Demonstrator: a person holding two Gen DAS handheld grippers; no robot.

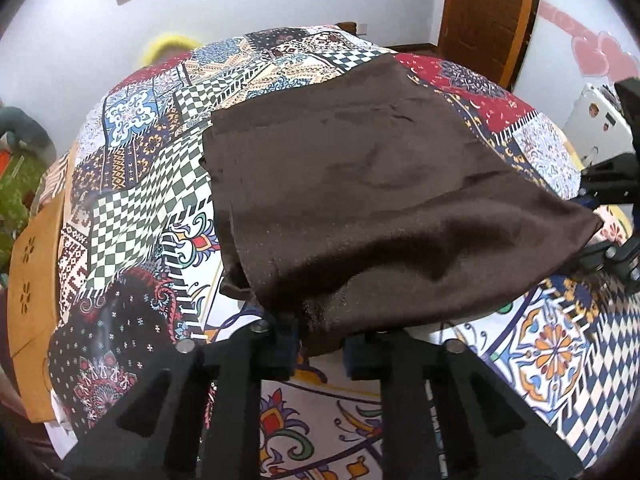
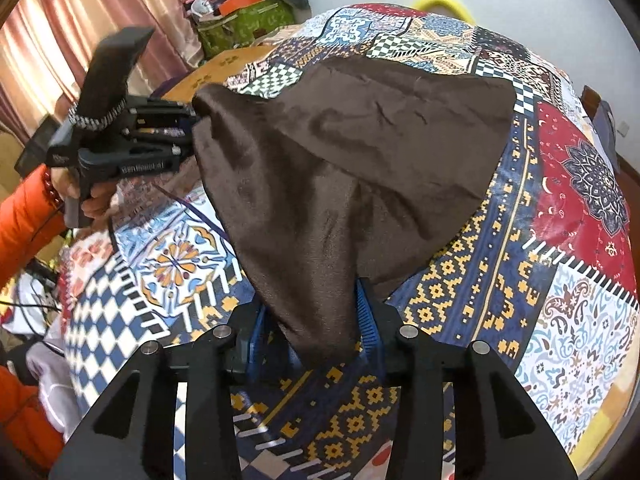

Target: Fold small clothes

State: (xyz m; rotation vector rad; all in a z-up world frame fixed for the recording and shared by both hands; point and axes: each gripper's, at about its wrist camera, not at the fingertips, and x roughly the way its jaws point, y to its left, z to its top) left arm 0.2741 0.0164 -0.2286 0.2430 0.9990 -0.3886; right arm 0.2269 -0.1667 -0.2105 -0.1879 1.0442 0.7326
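A: Where's the garment?

B: The brown cloth lies spread on the patchwork-covered bench, far half flat, near edge lifted at two corners. The left gripper has its jaws nearly together on the near left corner. The right gripper has the other corner hanging between its blue pads, which stand a little apart, so I judge that grip loose or letting go.

A: How should the fold go?

B: Probably carry both corners level to the far edge, keep the hem taut between them, and lay it square on the layer below, then release.

A: What can't you make out?

B: Which garment it is: no sleeve or waistband shows. The left fingertips are buried under fabric, and the bench's near edge is cut off. The person shows only an orange sleeve.
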